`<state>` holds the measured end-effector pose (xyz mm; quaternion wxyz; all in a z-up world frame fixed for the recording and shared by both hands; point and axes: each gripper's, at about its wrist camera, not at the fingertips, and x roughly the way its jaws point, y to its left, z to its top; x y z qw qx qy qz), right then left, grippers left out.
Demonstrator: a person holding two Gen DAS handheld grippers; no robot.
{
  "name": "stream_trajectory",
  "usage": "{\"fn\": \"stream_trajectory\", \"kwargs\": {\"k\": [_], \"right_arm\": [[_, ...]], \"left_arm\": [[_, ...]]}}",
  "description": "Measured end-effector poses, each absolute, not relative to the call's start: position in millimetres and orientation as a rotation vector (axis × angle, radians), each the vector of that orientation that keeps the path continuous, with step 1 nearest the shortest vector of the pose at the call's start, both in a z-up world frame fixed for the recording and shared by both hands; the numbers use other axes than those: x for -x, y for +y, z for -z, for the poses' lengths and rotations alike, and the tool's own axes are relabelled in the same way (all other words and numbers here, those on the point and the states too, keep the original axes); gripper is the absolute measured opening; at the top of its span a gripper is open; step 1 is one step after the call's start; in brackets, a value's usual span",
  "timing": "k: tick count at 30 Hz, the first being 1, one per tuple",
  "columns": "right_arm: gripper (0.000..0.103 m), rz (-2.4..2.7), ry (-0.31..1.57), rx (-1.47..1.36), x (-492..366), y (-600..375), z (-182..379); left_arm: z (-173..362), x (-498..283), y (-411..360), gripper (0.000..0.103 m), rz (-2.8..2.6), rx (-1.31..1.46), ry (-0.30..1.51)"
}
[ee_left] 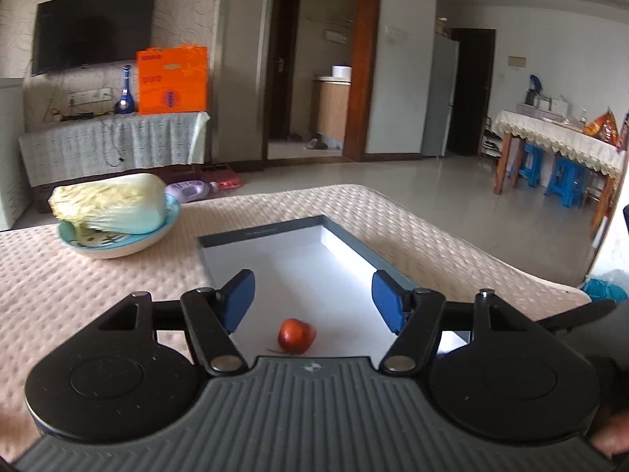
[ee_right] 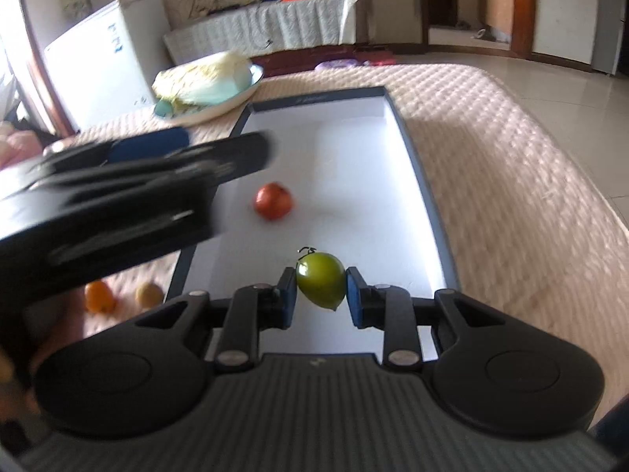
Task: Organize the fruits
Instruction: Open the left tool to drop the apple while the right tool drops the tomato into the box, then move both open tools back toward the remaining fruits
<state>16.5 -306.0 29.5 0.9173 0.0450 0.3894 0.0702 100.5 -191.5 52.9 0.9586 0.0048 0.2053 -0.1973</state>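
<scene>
A red fruit (ee_left: 297,335) lies on the white floor of a shallow box with a dark rim (ee_left: 259,231). My left gripper (ee_left: 312,301) is open and empty just above and behind it. In the right wrist view the same red fruit (ee_right: 273,201) lies in the box (ee_right: 412,157). My right gripper (ee_right: 320,295) is shut on a green fruit (ee_right: 321,284) and holds it over the box's near end. The left gripper (ee_right: 157,165) shows blurred at the left. An orange fruit (ee_right: 99,295) and a yellowish fruit (ee_right: 149,294) lie on the quilted cover left of the box.
A bowl (ee_left: 118,242) with a napa cabbage (ee_left: 112,204) stands on the quilted table cover (ee_left: 78,295) left of the box's far end; it also shows in the right wrist view (ee_right: 208,78). The table's far edge drops to a tiled floor.
</scene>
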Motion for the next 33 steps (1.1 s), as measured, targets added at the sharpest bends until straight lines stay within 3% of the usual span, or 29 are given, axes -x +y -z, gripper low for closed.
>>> {"fn": "stream_trajectory", "kwargs": {"k": [15, 17, 19, 20, 33], "right_arm": [[0.032, -0.028, 0.765, -0.216, -34.3, -310.0, -28.8], [0.035, -0.004, 0.759, -0.227, -35.4, -308.5, -28.5], [0.046, 0.007, 0.745, -0.233, -34.9, -305.9, -29.2], [0.047, 0.014, 0.737, -0.23, -34.6, -304.5, -29.6], [0.048, 0.049, 0.636, -0.205, -21.3, -297.8, -41.6]], "left_arm": [[-83.6, -8.5, -120.9, 0.071, 0.304, 0.031, 0.406], [-85.9, 4.5, -109.0, 0.071, 0.293, 0.037, 0.408], [-86.3, 16.7, -98.6, 0.071, 0.279, 0.042, 0.411], [-87.0, 22.0, -92.9, 0.071, 0.27, 0.044, 0.412], [-89.9, 58.1, -21.2, 0.071, 0.105, 0.055, 0.42]]}}
